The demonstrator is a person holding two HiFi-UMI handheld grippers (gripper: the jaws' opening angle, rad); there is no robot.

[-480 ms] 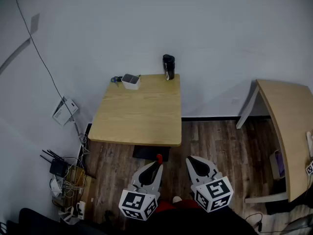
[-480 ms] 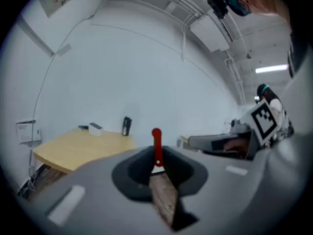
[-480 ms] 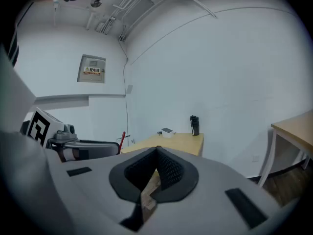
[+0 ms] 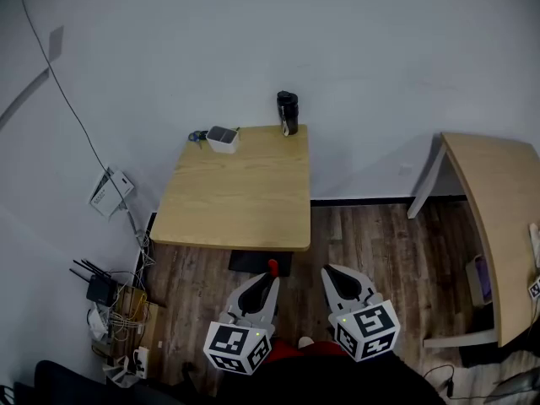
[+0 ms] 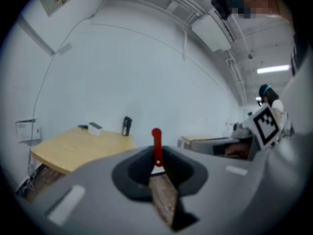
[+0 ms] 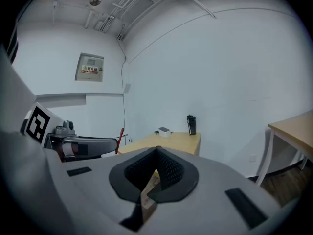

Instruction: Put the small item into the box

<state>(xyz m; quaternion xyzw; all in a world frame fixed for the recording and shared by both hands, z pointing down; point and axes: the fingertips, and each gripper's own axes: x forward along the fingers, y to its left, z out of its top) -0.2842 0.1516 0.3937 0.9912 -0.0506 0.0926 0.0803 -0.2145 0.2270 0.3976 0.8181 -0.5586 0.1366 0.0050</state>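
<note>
Left gripper [image 4: 267, 283] [image 5: 157, 168]: jaws are closed on a small red item [image 4: 272, 267] [image 5: 156, 143]. The item is pinched at its pale lower end and its red handle sticks up and out past the jaw tips.

Right gripper [image 4: 333, 275] [image 6: 157, 151]: jaws are brought together at the tips, and nothing is seen between them in the right gripper view.

Both grippers are held low at the near edge of the scene, side by side, over the wood floor [image 4: 371, 251]. They are short of the near edge of the table [image 4: 245, 201], left gripper on the left. Both are pointed toward the far wall.

In the right gripper view, the left gripper is seen at the left with the red item [image 6: 120, 140] standing up from it.

The box [image 4: 223, 138] [image 5: 95, 128] [image 6: 165, 130] is white and is placed at the far left corner of the table, well apart from both grippers. The whole tabletop lies between it and the held item.

A small blue object [image 4: 196, 137] is seen just left of the box. What it is cannot be made out.

A black bottle [image 4: 287, 112] [image 5: 126, 126] [image 6: 191, 124] stands upright at the far edge of the table, right of the box.

A second table [image 4: 506, 218] is partly in view at the right.
</note>
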